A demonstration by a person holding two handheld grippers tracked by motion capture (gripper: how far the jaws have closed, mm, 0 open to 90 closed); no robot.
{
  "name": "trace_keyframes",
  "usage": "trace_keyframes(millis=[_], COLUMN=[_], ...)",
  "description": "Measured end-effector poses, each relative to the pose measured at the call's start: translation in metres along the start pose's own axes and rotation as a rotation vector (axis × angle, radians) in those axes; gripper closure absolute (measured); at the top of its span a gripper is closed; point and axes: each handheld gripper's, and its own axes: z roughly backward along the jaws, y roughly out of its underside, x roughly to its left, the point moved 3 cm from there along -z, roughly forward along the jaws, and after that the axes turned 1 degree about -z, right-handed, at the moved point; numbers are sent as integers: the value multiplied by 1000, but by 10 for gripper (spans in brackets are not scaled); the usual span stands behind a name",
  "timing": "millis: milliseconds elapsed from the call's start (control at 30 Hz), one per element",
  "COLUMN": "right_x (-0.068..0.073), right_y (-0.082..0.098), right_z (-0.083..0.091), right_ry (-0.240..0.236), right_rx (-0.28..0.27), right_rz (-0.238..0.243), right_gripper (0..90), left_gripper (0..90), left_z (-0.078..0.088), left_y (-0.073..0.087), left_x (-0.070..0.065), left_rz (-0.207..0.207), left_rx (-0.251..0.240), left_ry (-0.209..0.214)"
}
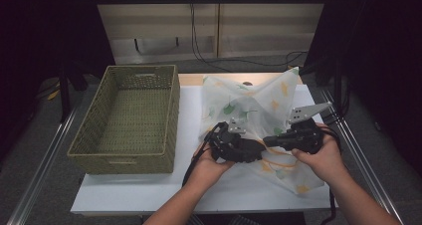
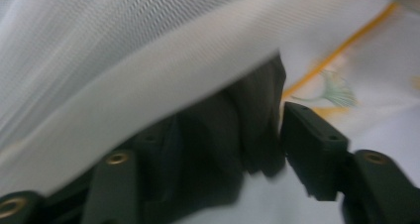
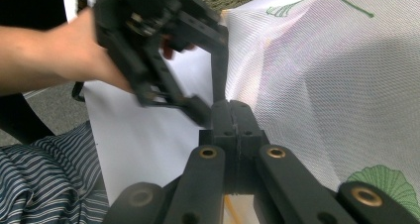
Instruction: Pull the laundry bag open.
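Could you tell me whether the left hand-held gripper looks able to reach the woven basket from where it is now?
Probably yes: the basket sits open just beside the left hand-held gripper, with bare table between. That gripper's jaws stand apart around the leaf-print cloth.

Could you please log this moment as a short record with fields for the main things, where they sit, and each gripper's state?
surface: white table
basket: woven green basket, on the table's left side, nothing visible inside
cloth: sheer white cloth with leaf prints, right of the basket, partly lifted into peaks
left gripper: at the cloth's near edge, open
right gripper: jaws shut together at the cloth; grip unclear
hands: both grippers meet at the cloth's front
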Motion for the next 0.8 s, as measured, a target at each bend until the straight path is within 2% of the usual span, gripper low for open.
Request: trace_keyframes(millis=[33,167,367,467,567,633,700,800], right_x=[0,2,3,3,6,7,9,15], right_y=[0,-2,-1,2,5,7,9,13], right_z=[0,-1,-3,-3,-2,-1,1,3], right_ry=[1,-3,7,34,59,63,94,86], right_rx=[2,2,17,26,23,25,31,36], right_rz=[2,6,13,22,21,19,21,30], right_gripper=[900,900,900,900,900,842,811,802], left_gripper=[379,360,353,357,358,359,359,360], left_z=[4,20,40,45,47,47,47,50], left_y=[2,11,28,36,43,46,48,51], left_x=[-1,-6,-5,-3,-1,0,-1,-1], left_rz=[6,-13,-15,-12,2,3,13,13], left_rx=[-13,-6,10,21,25,28,17,30], left_ry=[11,23,-1,-22,-11,-7,-14,-8])
